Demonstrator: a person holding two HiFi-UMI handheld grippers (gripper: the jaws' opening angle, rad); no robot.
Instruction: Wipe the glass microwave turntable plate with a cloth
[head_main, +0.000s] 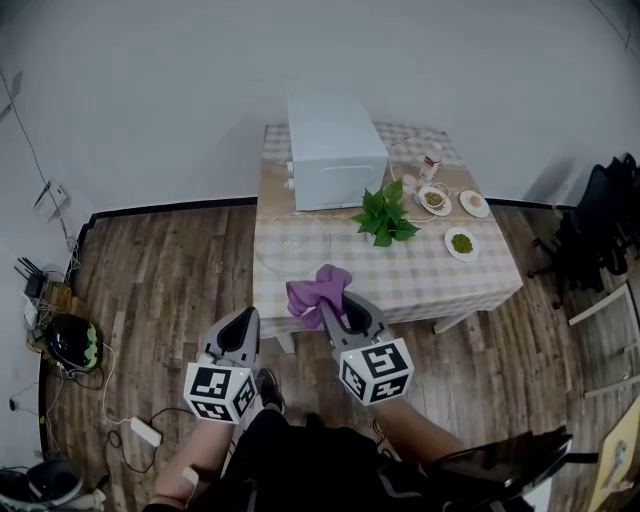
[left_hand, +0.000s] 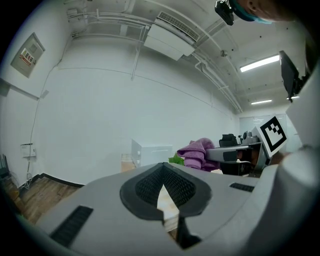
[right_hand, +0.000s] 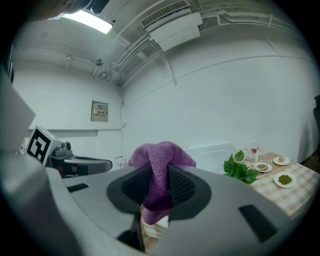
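The glass turntable plate (head_main: 287, 250) lies flat on the left part of the checked table (head_main: 420, 280), in front of the white microwave (head_main: 335, 150). My right gripper (head_main: 338, 303) is shut on a bunched purple cloth (head_main: 318, 289), held at the table's near edge just short of the plate. In the right gripper view the cloth (right_hand: 160, 156) bulges up between the pads of my right gripper (right_hand: 159, 186). My left gripper (head_main: 239, 327) hangs over the floor left of the table, shut with nothing in it. In the left gripper view, the jaws of my left gripper (left_hand: 164, 189) meet, and the cloth (left_hand: 196, 150) shows at right.
A green potted plant (head_main: 384, 214) stands mid-table. Small dishes of food (head_main: 461, 242) and a bottle (head_main: 430, 165) sit at the far right of the table. A black chair (head_main: 596, 235) stands right of the table. Cables and a power strip (head_main: 145, 432) lie on the wooden floor at left.
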